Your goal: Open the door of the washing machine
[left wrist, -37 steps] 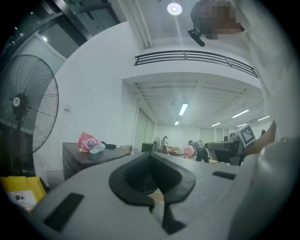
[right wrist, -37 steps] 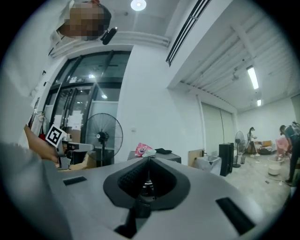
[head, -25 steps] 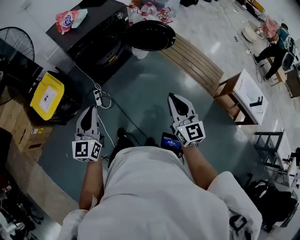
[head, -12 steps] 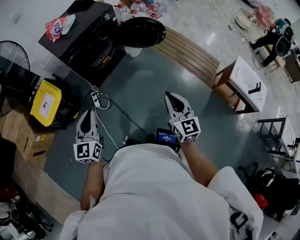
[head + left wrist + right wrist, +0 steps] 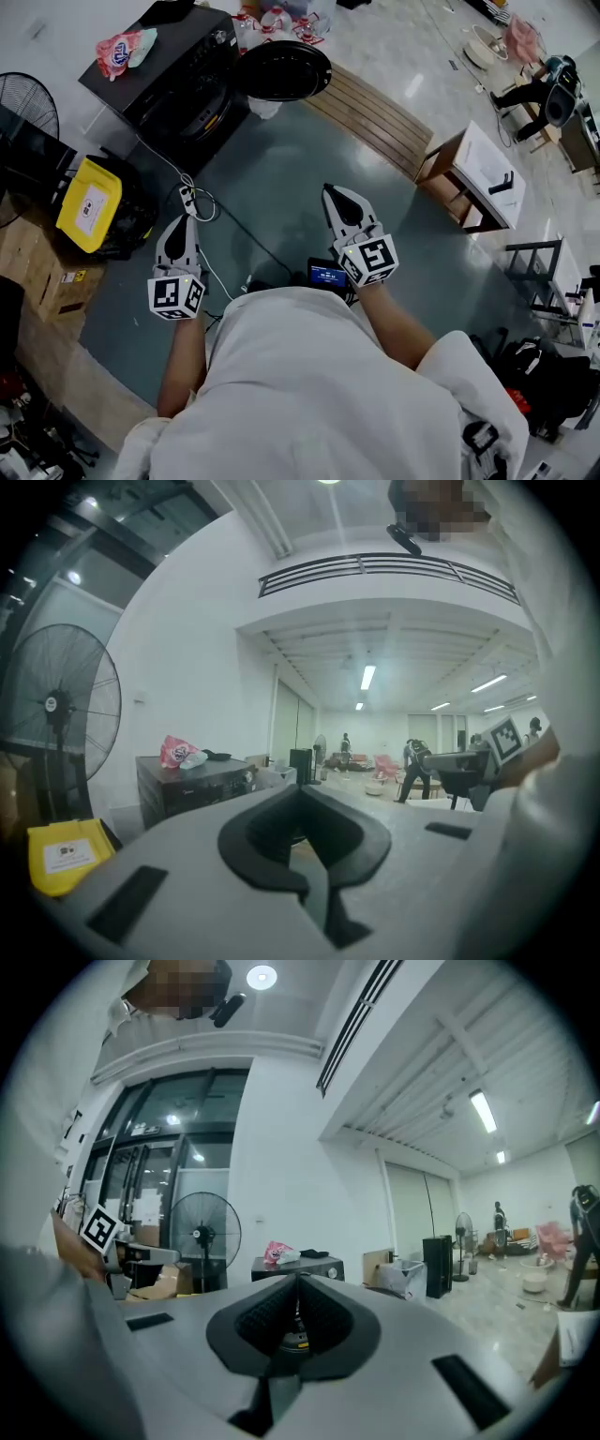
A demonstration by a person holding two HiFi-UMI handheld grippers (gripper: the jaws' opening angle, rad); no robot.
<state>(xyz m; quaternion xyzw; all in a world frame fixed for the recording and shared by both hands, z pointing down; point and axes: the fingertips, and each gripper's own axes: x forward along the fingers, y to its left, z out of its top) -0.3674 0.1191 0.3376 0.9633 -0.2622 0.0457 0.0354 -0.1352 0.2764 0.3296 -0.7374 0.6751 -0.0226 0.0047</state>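
Head view looks down; all views share the washing machine [image 5: 173, 66]

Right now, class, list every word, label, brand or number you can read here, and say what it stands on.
No text is legible.
Yellow container: white label, too small.
Pink bag on washing machine: logo blurred.
Screen at the person's waist: figures too small.
Left gripper, right gripper: square markers, no words.

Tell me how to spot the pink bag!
Find the black washing machine at the head view's upper left, beside the standing fan. The pink bag lies on the machine's flat top, at its left end. Nothing else up there is pink; its neighbour is a dark object.
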